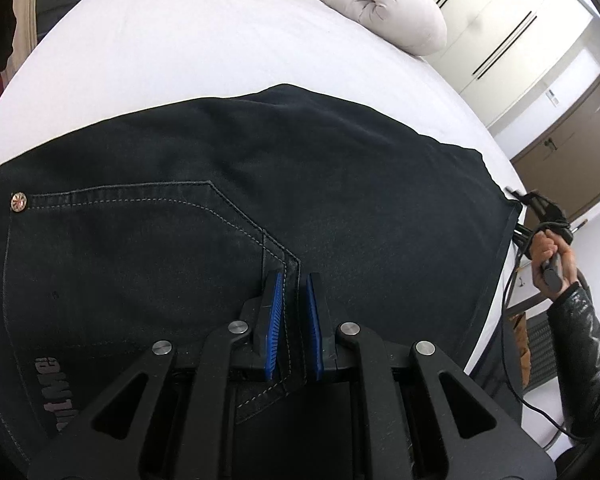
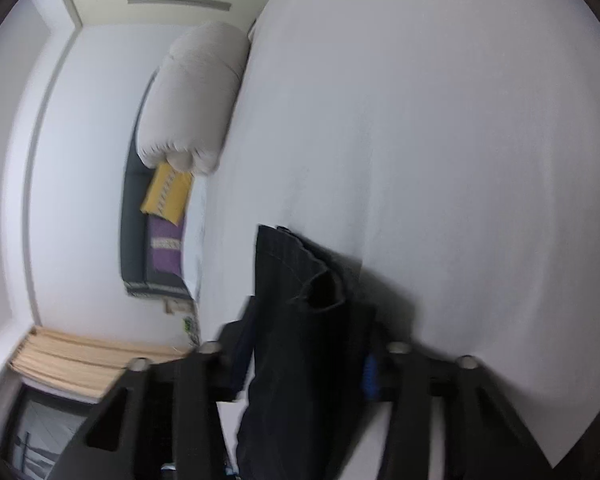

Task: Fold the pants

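Dark navy jeans (image 1: 260,184) lie spread on a white bed (image 1: 188,40), seat and back pocket facing me. My left gripper (image 1: 293,280) is shut on a raised seam ridge of the jeans, between its blue pads (image 1: 274,312). My right gripper (image 2: 306,344) is shut on the leg-hem end of the jeans (image 2: 300,320), holding it off the sheet. In the left wrist view the right gripper (image 1: 518,196) shows at the far right corner of the jeans, held by a hand in a black sleeve.
A rolled pale duvet (image 1: 376,4) lies at the head of the bed; it also shows in the right wrist view (image 2: 196,96). Yellow and purple cushions (image 2: 166,196) sit by the wall. White wardrobe doors (image 1: 496,20) and a brown cabinet (image 1: 568,152) stand beyond the bed's right edge.
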The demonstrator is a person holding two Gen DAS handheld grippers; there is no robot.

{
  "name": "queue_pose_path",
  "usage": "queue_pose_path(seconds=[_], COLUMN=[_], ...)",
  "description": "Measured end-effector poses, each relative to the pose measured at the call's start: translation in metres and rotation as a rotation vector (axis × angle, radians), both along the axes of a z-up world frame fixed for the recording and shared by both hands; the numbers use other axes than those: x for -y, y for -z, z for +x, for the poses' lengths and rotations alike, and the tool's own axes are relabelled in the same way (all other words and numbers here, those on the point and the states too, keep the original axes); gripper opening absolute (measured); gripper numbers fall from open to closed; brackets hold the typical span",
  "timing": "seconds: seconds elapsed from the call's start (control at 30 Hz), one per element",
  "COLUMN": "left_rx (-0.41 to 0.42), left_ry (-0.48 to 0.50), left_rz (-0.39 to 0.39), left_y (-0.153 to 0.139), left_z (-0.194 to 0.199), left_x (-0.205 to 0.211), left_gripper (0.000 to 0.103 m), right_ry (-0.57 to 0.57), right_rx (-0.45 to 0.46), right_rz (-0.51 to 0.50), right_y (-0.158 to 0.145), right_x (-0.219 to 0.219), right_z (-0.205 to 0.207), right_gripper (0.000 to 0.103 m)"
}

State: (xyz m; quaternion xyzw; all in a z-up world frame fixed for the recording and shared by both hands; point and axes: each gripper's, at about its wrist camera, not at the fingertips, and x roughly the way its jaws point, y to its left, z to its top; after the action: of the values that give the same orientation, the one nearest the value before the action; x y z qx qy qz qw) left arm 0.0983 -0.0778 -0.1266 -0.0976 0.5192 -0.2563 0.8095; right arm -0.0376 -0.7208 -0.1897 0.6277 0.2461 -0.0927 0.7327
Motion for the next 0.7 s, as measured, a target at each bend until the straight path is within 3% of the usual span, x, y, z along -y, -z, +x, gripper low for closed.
queue_pose_path(seconds=[0.03, 0.1, 0.3, 0.4, 0.47, 0.53, 0.63, 0.7], left_rx=[-0.005, -0.011, -0.022, -0.035, -0.042, -0.050, -0.071, -0.091], left_ry=[-0.003, -0.006, -0.023, -0.040, -0.049, -0.057, -0.073, -0.079], left_rz=[-0.009, -0.022, -0.050, -0.073, -0.083, -0.099, -0.165, -0.230], left_y=[0.002, 0.002, 0.002, 0.001, -0.002, -0.006, -0.011, -0.016], left_z=[0.001, 0.001, -0.001, 0.000, 0.001, 0.002, 0.004, 0.009], left_x=[0.000, -0.007, -0.013, -0.016, -0.020, -0.021, -0.023, -0.021], left_gripper=[0.012, 0.012, 0.012, 0.012, 0.012, 0.012, 0.015, 0.036], right_ry=[-0.006, -0.007, -0.085, -0.238, -0.395, -0.511, -0.714, -0.821], right_rx=[-0.009, -0.008, -0.076, -0.090, -0.101, -0.105, -0.102, -0.160], right_rz=[-0.002, -0.008, -0.290, -0.516, -0.724, -0.870, -1.088, -1.200], right_y=[0.002, 0.003, -0.043, -0.085, -0.111, -0.118, -0.110, -0.082], right_x=[0.001, 0.001, -0.035, -0.091, -0.158, -0.212, -0.310, -0.351], right_z=[0.003, 0.003, 0.009, 0.030, 0.042, 0.036, 0.041, 0.041], right_gripper=[0.011, 0.010, 0.009, 0.009, 0.009, 0.009, 0.009, 0.009])
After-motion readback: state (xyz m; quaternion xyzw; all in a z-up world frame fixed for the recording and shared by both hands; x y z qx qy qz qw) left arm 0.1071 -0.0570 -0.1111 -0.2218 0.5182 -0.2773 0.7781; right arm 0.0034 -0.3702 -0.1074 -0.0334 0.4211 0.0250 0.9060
